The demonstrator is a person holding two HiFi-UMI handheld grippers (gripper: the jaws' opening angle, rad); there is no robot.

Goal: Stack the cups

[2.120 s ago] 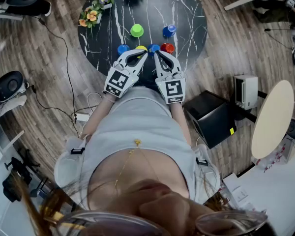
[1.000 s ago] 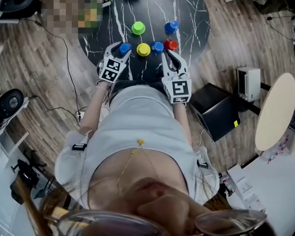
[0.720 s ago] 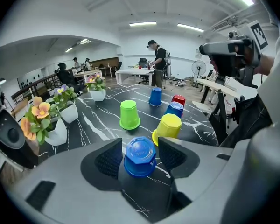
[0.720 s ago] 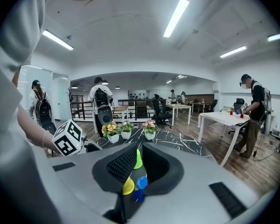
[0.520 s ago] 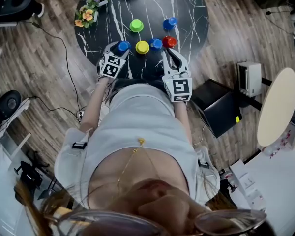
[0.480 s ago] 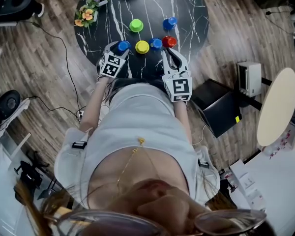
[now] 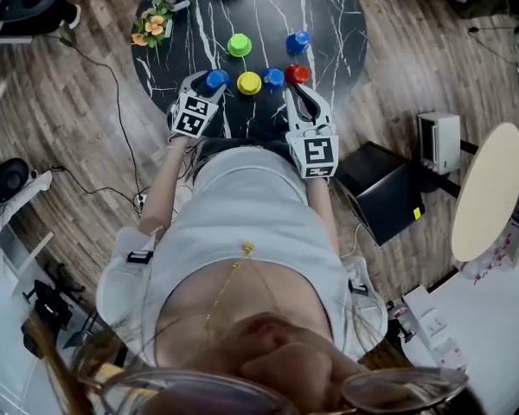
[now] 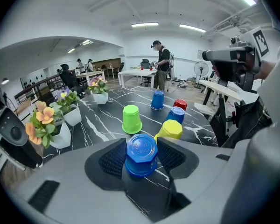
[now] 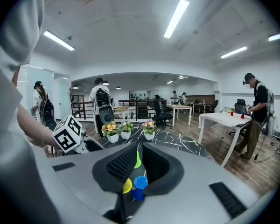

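Several upturned cups stand on the black marble table. Green and blue ones are farther back. The near row is blue, yellow, blue and red. My left gripper is shut on the leftmost blue cup, its pads against the cup's sides. The yellow cup stands just behind it. My right gripper hangs at the table's near edge below the red cup. In the right gripper view the right gripper has its jaws a narrow gap apart with nothing between them.
Potted flowers line the table's far left rim; two white pots stand left of the held cup. A black box and a round beige table are on the floor to my right. Cables run on the floor at left.
Over two seconds my left gripper went from the yellow cup to the leftmost blue cup and closed on it. The right gripper has barely moved.
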